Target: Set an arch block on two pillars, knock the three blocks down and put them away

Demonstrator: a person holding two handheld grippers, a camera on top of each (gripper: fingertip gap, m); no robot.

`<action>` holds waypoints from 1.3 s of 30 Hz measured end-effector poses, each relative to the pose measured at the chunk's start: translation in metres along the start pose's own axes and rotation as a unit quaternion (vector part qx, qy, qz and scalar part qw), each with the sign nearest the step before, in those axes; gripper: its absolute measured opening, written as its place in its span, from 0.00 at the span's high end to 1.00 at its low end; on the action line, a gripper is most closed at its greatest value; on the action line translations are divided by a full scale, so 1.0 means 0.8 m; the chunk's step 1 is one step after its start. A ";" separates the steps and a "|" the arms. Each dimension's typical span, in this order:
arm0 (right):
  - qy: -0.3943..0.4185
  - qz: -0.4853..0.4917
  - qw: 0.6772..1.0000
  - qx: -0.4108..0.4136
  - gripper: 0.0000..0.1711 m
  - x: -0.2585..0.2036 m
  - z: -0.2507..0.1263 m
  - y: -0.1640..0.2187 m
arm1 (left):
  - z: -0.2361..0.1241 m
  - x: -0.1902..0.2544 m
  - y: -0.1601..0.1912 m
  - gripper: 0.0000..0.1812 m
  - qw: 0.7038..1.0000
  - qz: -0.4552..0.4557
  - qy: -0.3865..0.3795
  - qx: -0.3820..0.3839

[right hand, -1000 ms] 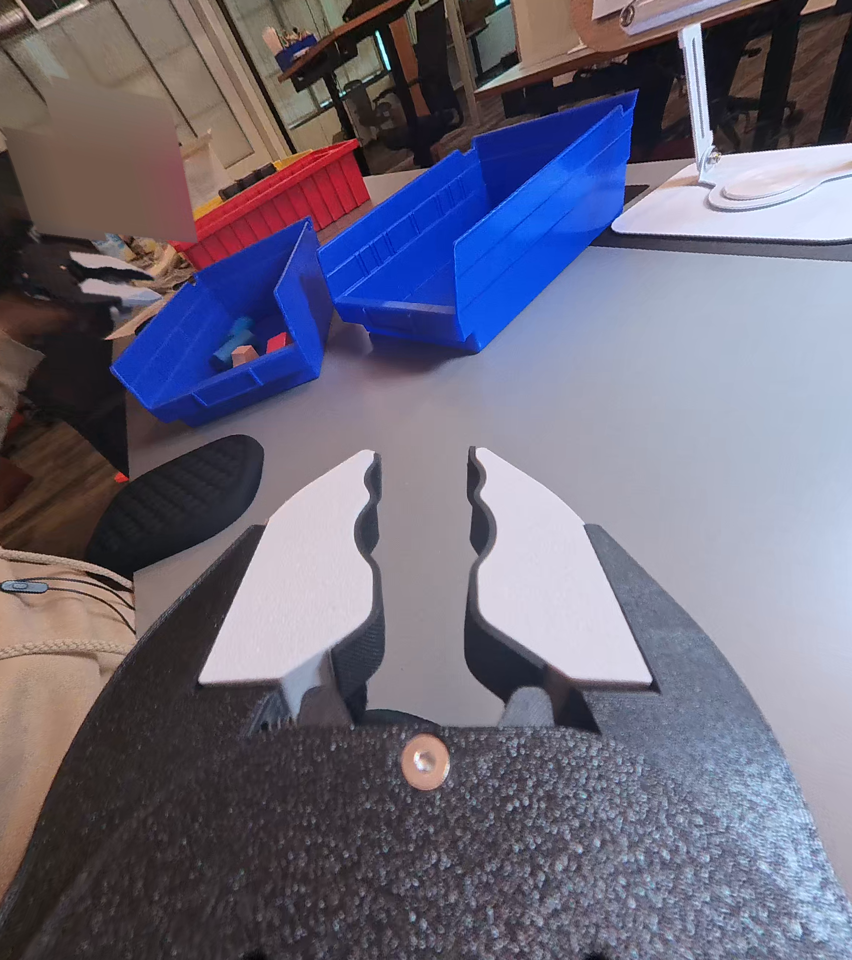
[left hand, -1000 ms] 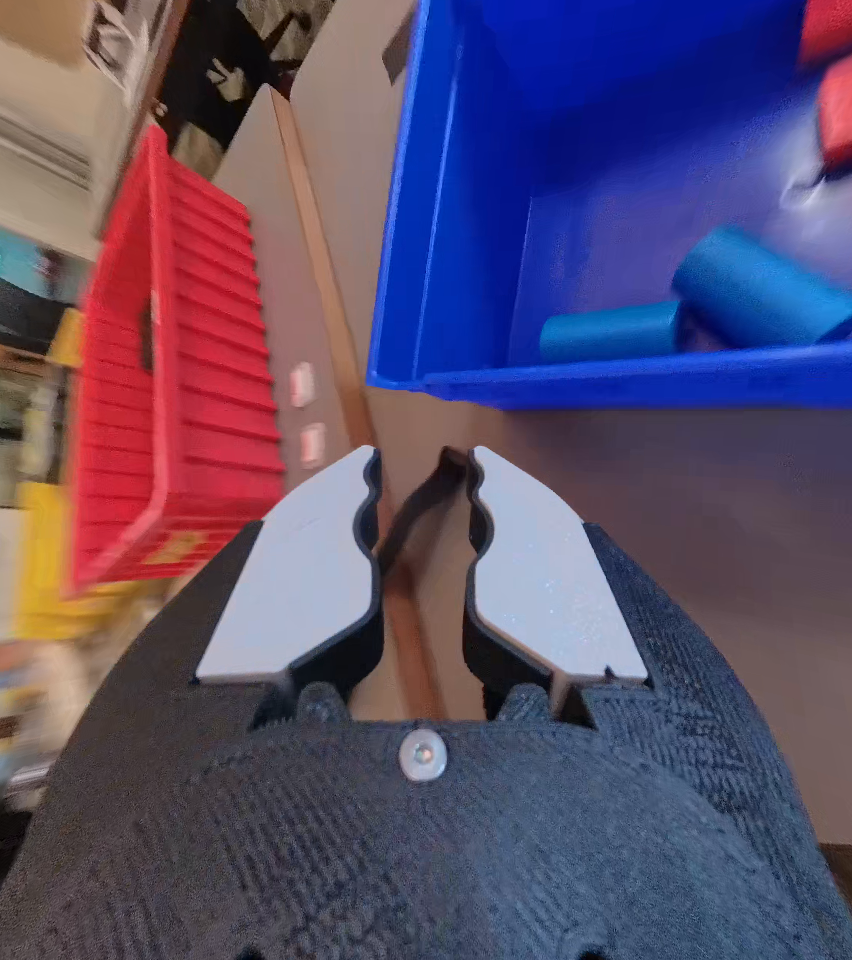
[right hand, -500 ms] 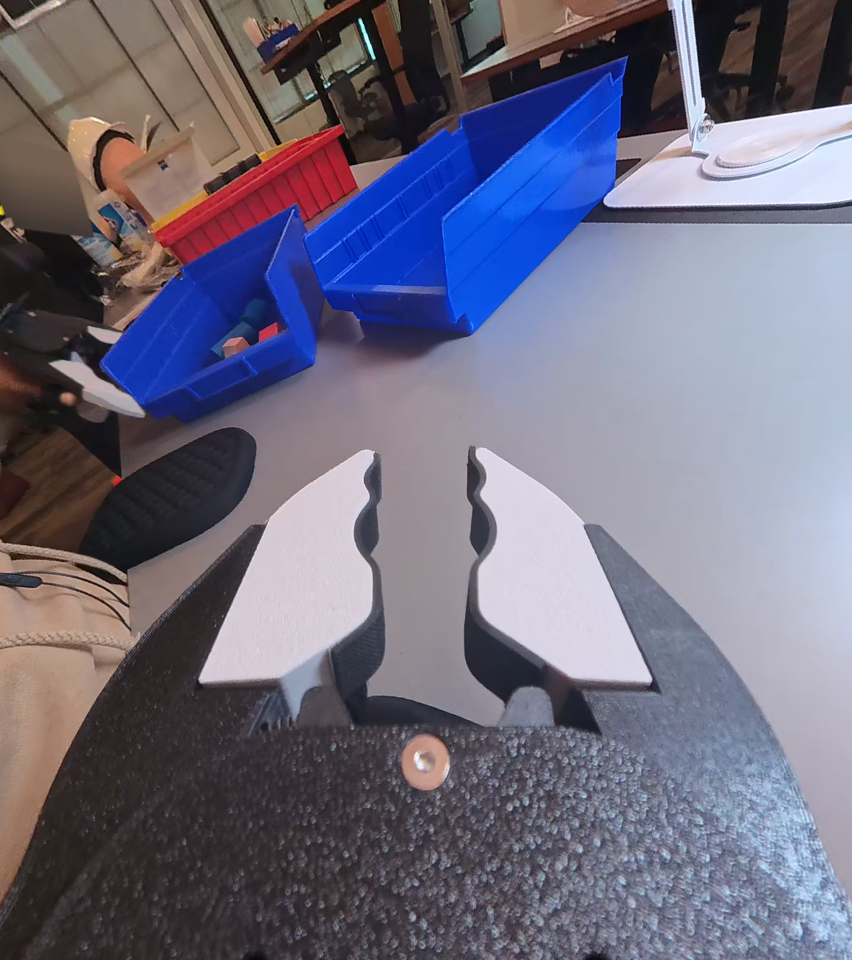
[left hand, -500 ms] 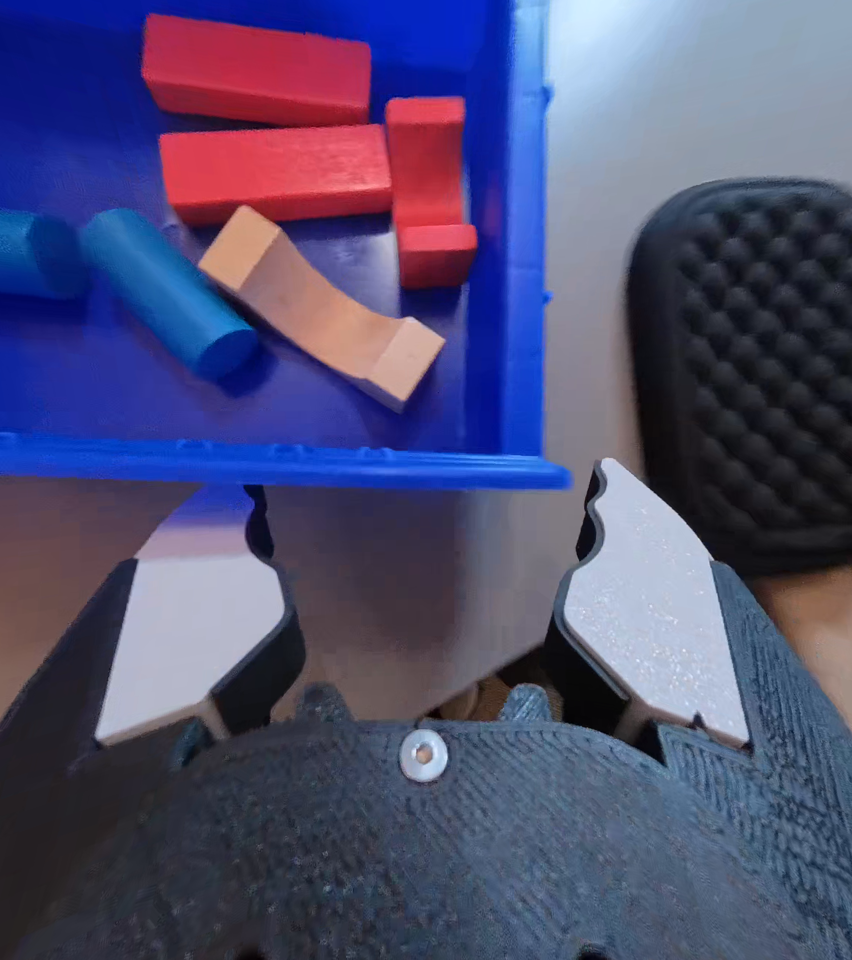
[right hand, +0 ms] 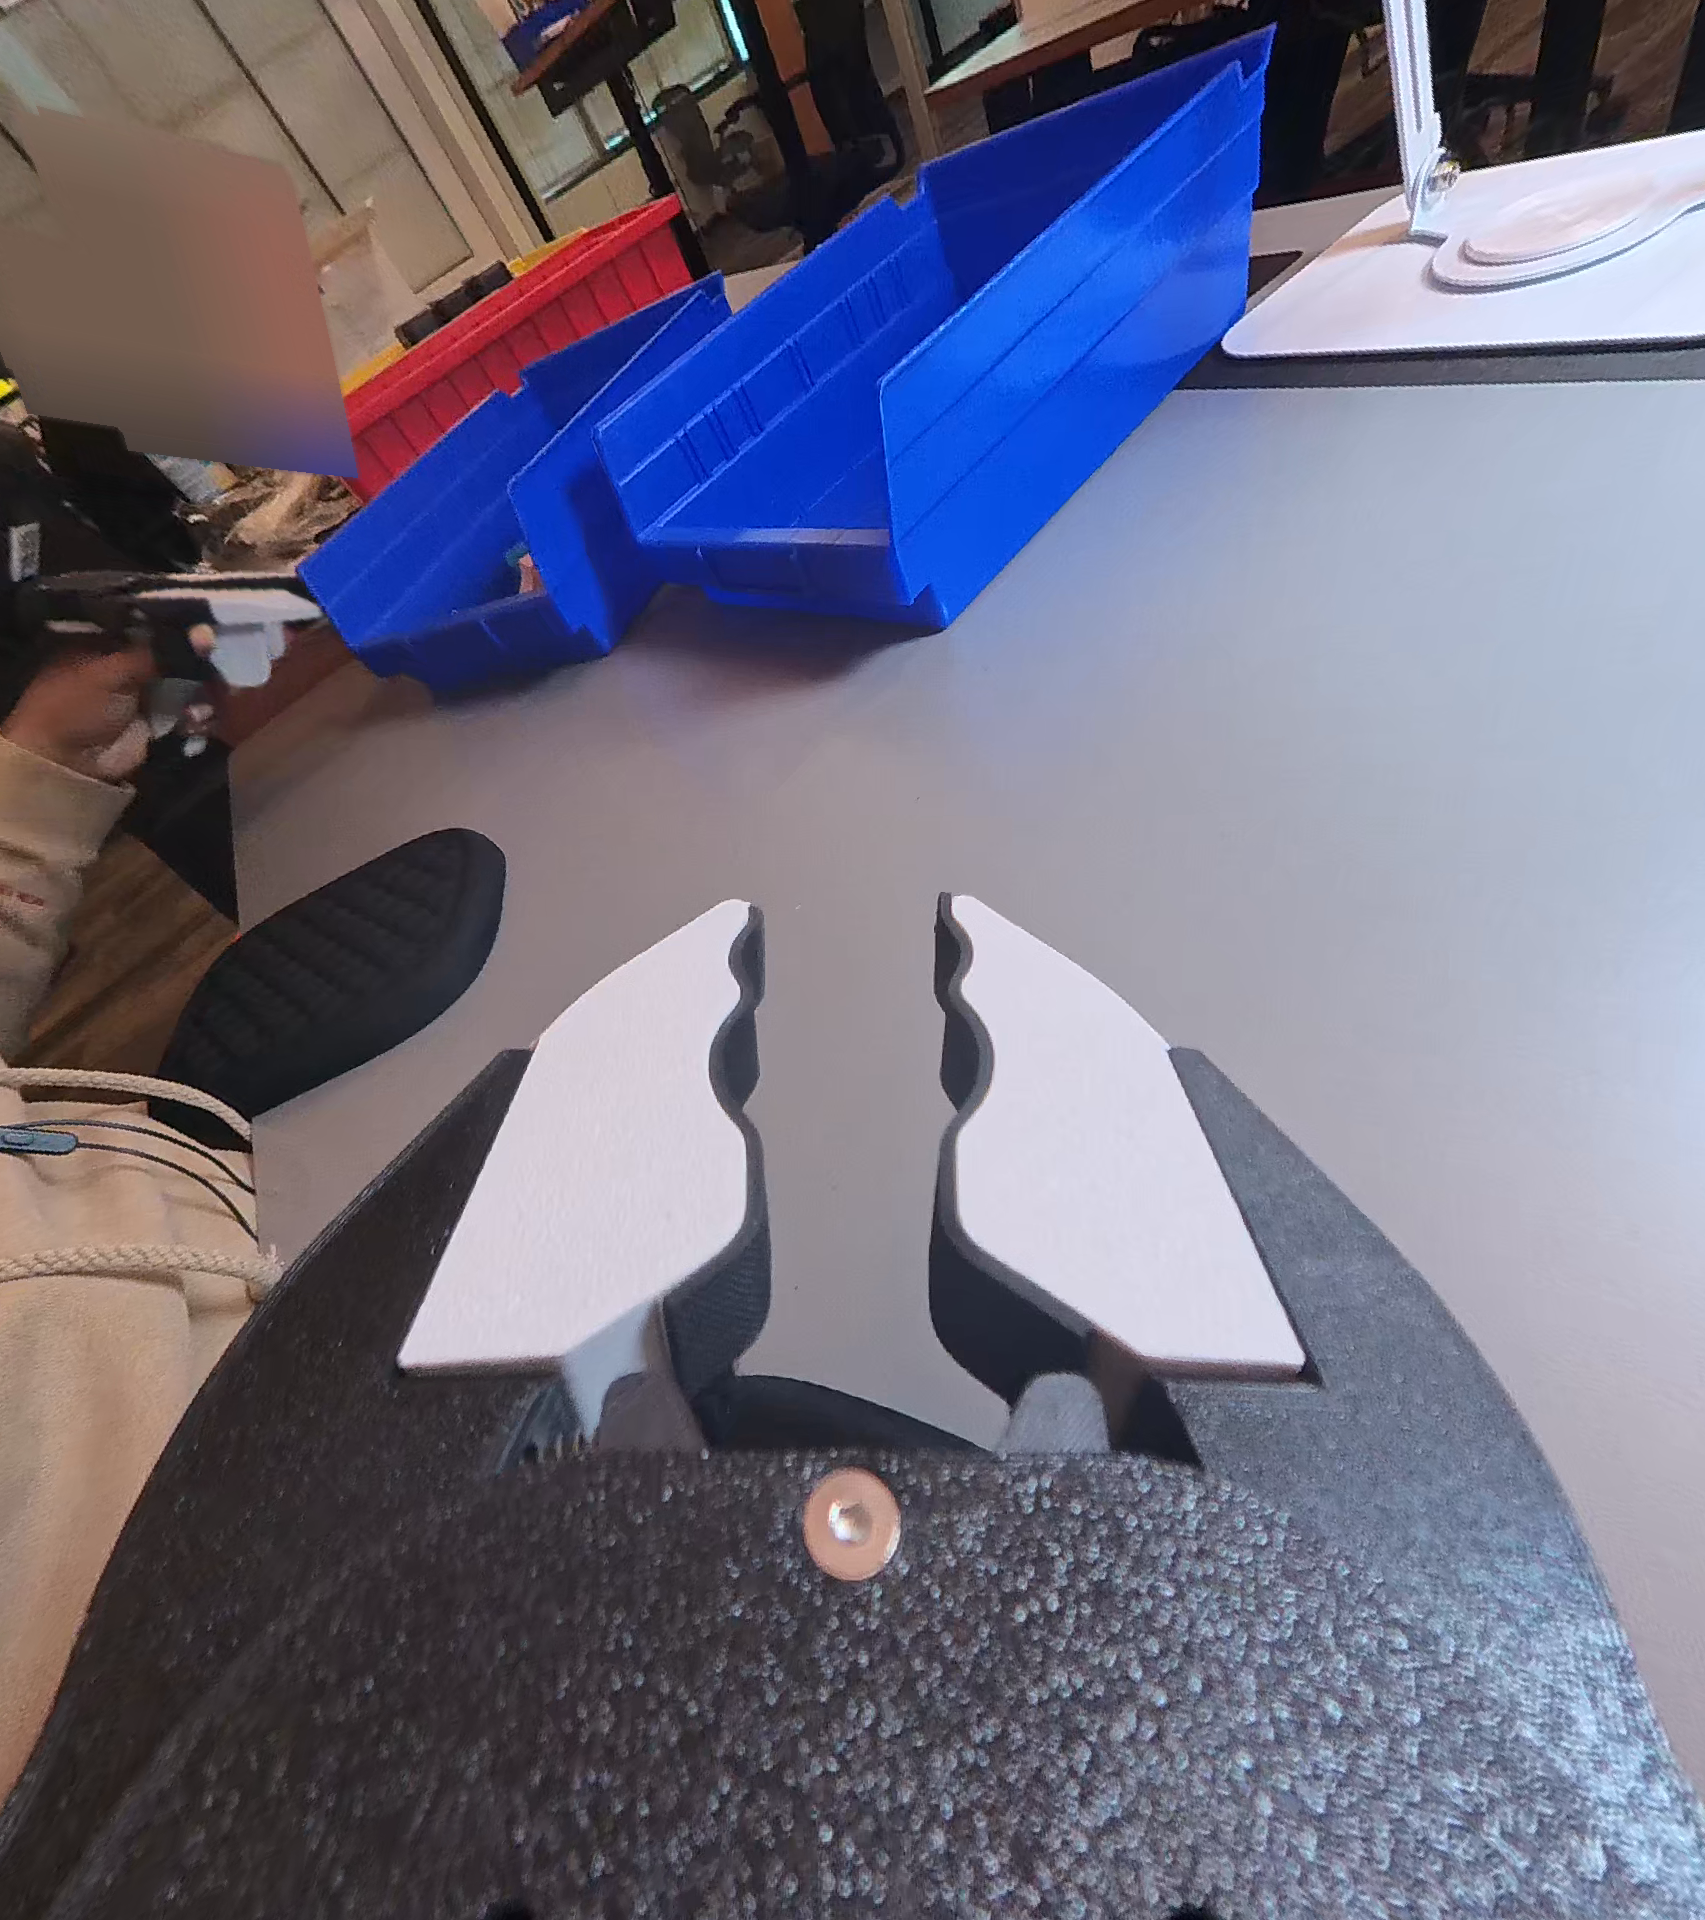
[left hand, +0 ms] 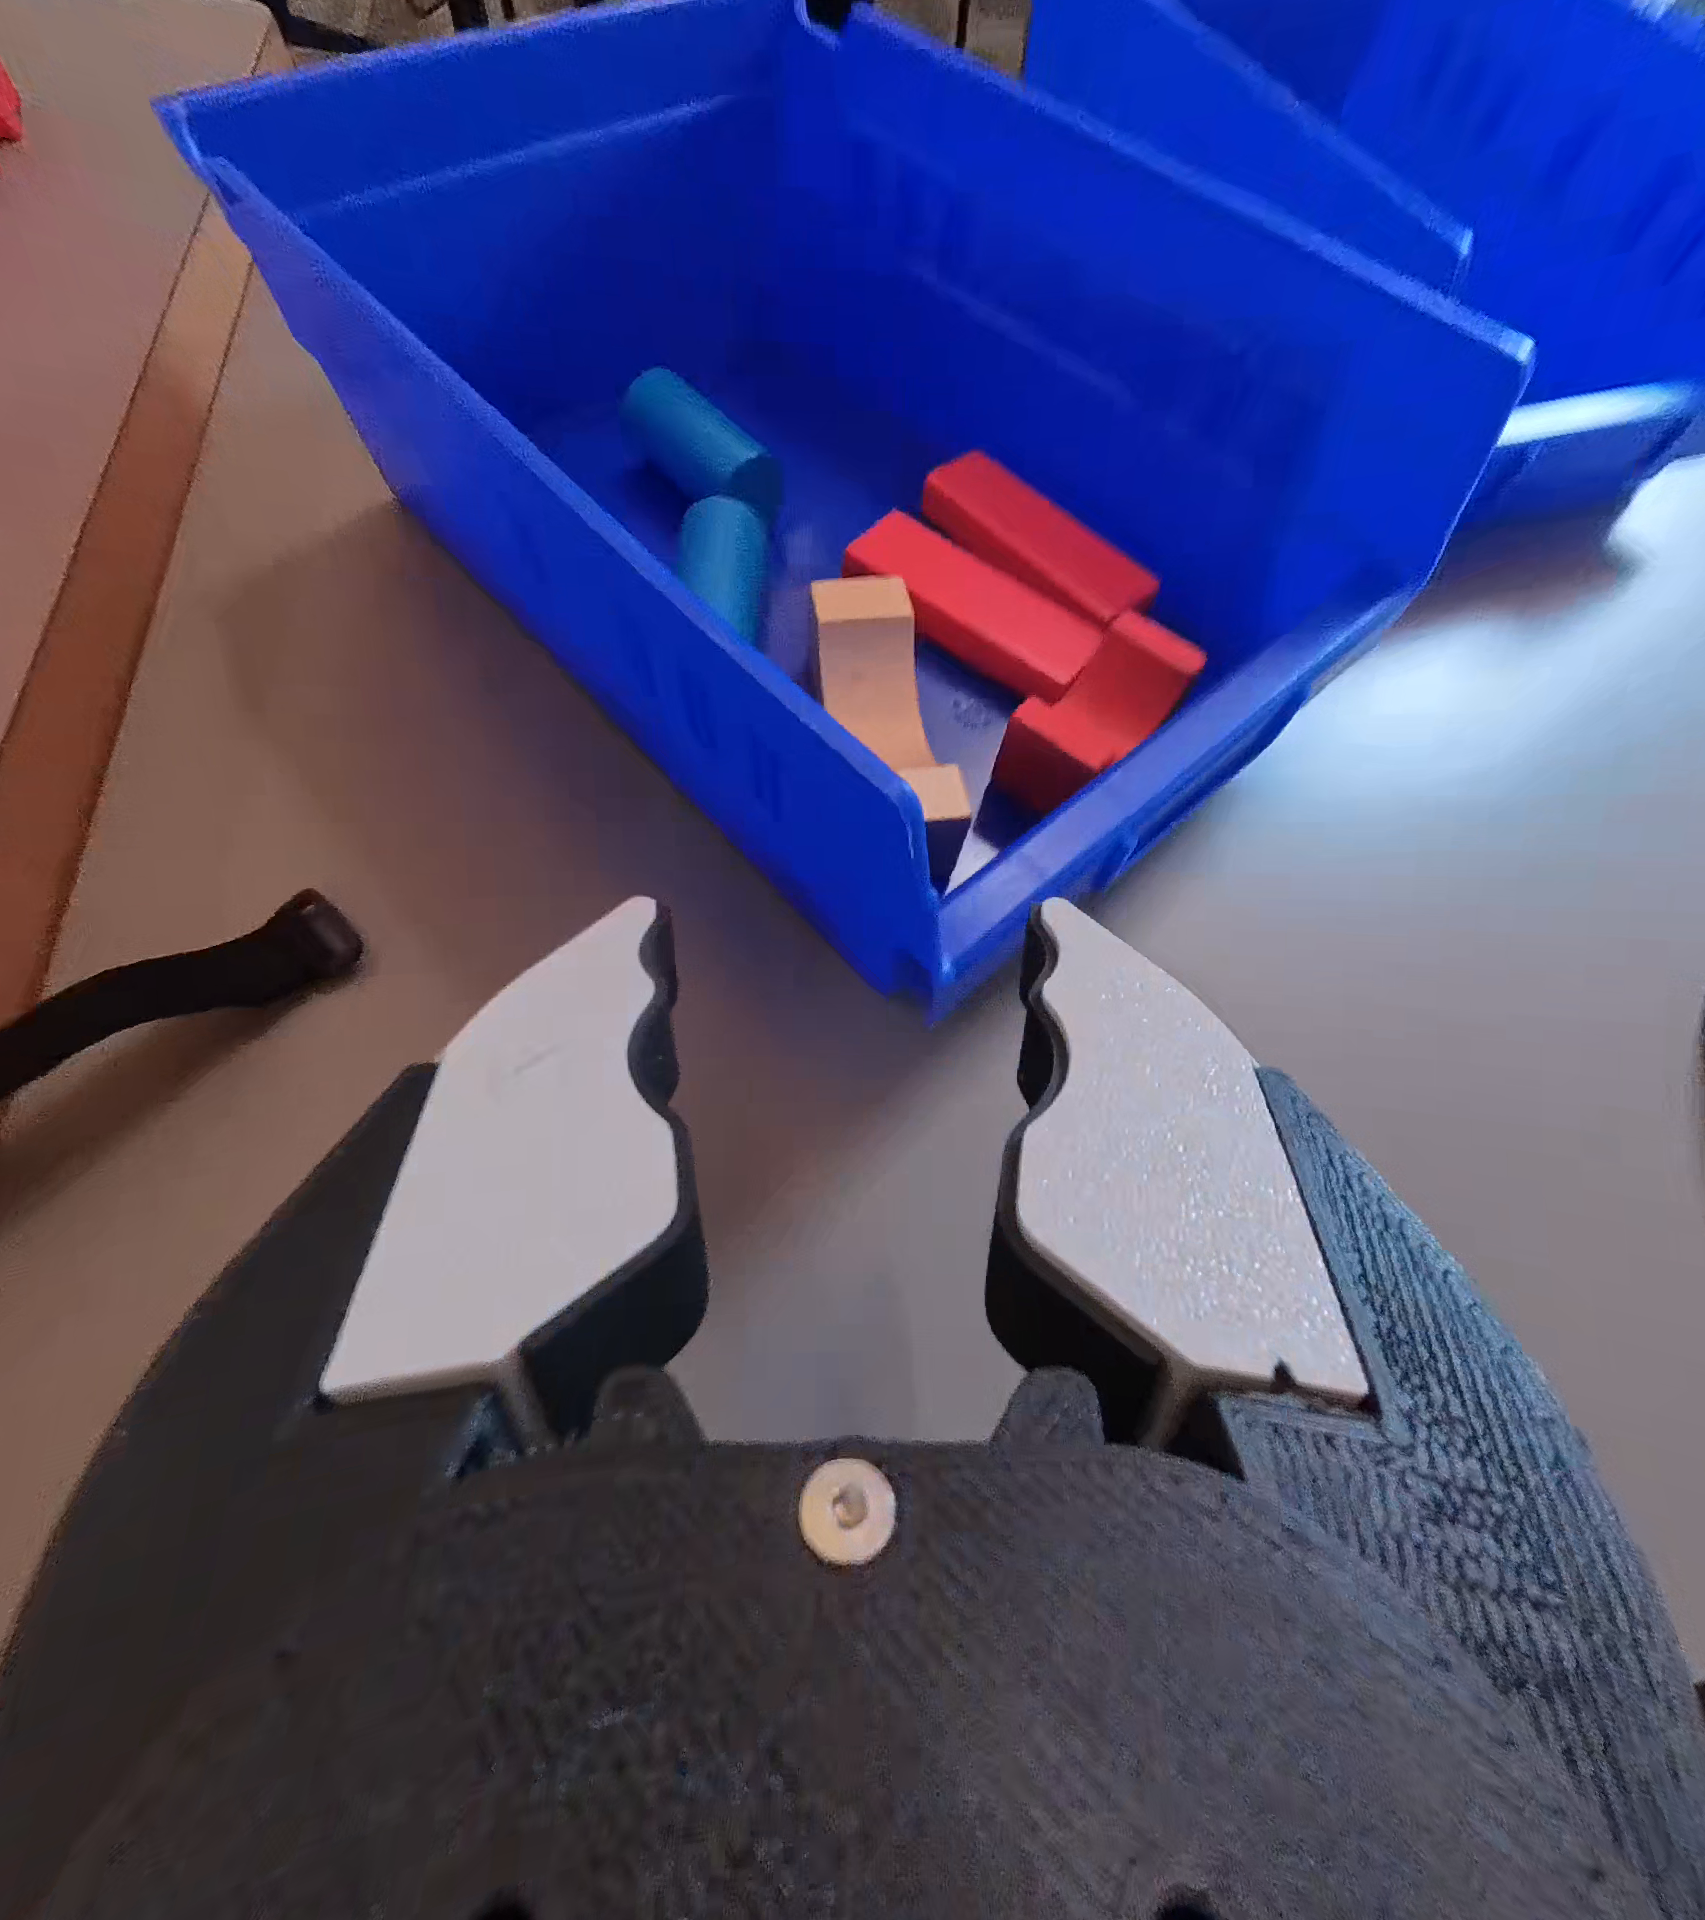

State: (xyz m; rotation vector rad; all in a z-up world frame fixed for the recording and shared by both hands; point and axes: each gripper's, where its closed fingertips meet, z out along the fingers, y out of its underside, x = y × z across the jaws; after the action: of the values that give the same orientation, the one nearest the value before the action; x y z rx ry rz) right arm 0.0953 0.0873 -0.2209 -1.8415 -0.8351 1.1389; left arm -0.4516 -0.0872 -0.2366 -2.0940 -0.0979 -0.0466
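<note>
A small blue bin [left hand: 536, 135] on the grey table holds a tan arch block [left hand: 863, 675], two teal cylinders [left hand: 697, 436], two red bars [left hand: 962, 603] and a red arch block [left hand: 1097, 707], all lying loose. My left gripper [left hand: 848, 920] is open and empty, just in front of the bin's near corner. In the right wrist view, the same bin [right hand: 474, 613] sits far left, with the left gripper [right hand: 235, 613] beside it. My right gripper [right hand: 848, 909] is open and empty, low over bare table, far from the bin.
A larger blue bin [right hand: 931, 416] stands right of the small one, with a red bin [right hand: 536, 312] behind. A white stand base [right hand: 1554, 270] is at the far right. A black chair armrest [right hand: 339, 966] juts at the table's near edge. A black strap [left hand: 152, 997] lies to the left. Some 60 centimetres of space lies between my two pairs of fingers. My left tips are roughly 15 centimetres from the black strap [left hand: 152, 997].
My left gripper swung from over the bin's side to face its near corner. Its jaws opened wide, then narrowed partway. My right gripper stayed nearly still with the same gap.
</note>
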 end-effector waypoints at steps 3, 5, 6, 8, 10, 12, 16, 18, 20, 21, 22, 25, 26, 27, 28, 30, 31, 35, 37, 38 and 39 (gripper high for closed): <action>-0.002 0.002 1.000 -0.007 0.82 0.000 0.003 0.003 | 0.020 -0.007 -0.011 0.66 1.000 -0.018 0.004 0.020; -0.002 -0.002 1.000 -0.010 0.82 -0.001 0.003 0.004 | 0.039 -0.003 -0.021 0.82 0.999 0.003 0.008 0.037; -0.002 -0.003 1.000 -0.010 0.82 -0.001 0.003 0.004 | 0.047 -0.005 -0.028 0.84 0.999 0.010 -0.003 0.047; -0.002 0.000 1.000 -0.011 0.82 0.001 0.003 0.004 | 0.064 -0.010 -0.037 0.86 0.998 0.028 -0.026 0.042; -0.003 0.004 1.000 -0.015 0.82 0.003 0.006 0.004 | 0.082 -0.009 -0.047 0.88 0.997 0.050 -0.040 0.035; 0.000 -0.001 1.000 -0.022 0.82 0.003 0.010 0.005 | 0.101 -0.010 -0.058 0.91 0.995 0.069 -0.060 0.027; 0.026 -0.045 0.998 -0.044 0.82 0.001 0.031 0.003 | 0.137 -0.006 -0.079 0.93 0.996 0.053 -0.056 0.031; 0.045 -0.073 0.995 -0.053 0.79 0.001 0.049 -0.006 | 0.152 -0.001 -0.088 0.93 0.997 0.045 -0.048 0.034; 0.066 -0.099 0.991 -0.057 0.76 0.005 0.074 -0.022 | 0.163 0.000 -0.094 0.91 0.997 0.045 -0.050 0.038; 0.079 -0.110 0.989 -0.054 0.75 0.009 0.090 -0.032 | 0.167 0.002 -0.096 0.89 0.997 0.045 -0.045 0.043; 0.088 -0.119 0.988 -0.051 0.73 0.014 0.108 -0.043 | 0.169 0.003 -0.098 0.88 0.997 0.038 -0.041 0.051; 0.099 -0.112 0.987 -0.055 0.65 0.029 0.173 -0.070 | 0.169 0.009 -0.098 0.82 0.997 0.007 -0.016 0.081; 0.111 -0.114 0.986 -0.055 0.64 0.039 0.195 -0.079 | 0.169 0.012 -0.098 0.80 0.996 -0.002 -0.005 0.088; 0.126 -0.120 0.983 -0.054 0.62 0.050 0.217 -0.088 | 0.168 0.014 -0.098 0.78 0.995 -0.005 0.004 0.096; 0.137 -0.123 0.981 -0.055 0.62 0.061 0.238 -0.095 | 0.167 0.015 -0.097 0.77 0.995 -0.001 0.007 0.102; 0.129 -0.111 0.983 -0.070 0.77 0.073 0.274 -0.094 | 0.166 0.016 -0.095 0.76 0.994 0.017 0.005 0.111; 0.121 -0.111 0.983 -0.078 0.92 0.076 0.285 -0.091 | 0.166 0.014 -0.094 0.75 0.993 0.028 0.000 0.111; 0.158 -0.159 0.970 -0.099 0.95 0.075 0.271 -0.081 | 0.165 0.015 -0.091 0.74 0.993 0.051 0.000 0.102; 0.157 -0.167 0.968 -0.107 0.95 0.062 0.244 -0.067 | 0.165 0.018 -0.090 0.73 0.994 0.050 0.009 0.099; 0.158 -0.163 0.968 -0.108 0.95 0.058 0.227 -0.060 | 0.165 0.019 -0.089 0.72 0.994 0.050 0.011 0.097; 0.163 -0.160 0.967 -0.110 0.96 0.057 0.207 -0.053 | 0.166 0.019 -0.087 0.70 0.994 0.051 0.011 0.093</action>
State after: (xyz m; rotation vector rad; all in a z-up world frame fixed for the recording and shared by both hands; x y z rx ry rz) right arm -0.0447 0.1919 -0.2474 -1.9152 -1.0465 0.5396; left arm -0.4433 0.0636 -0.2419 -1.9084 0.0171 0.0012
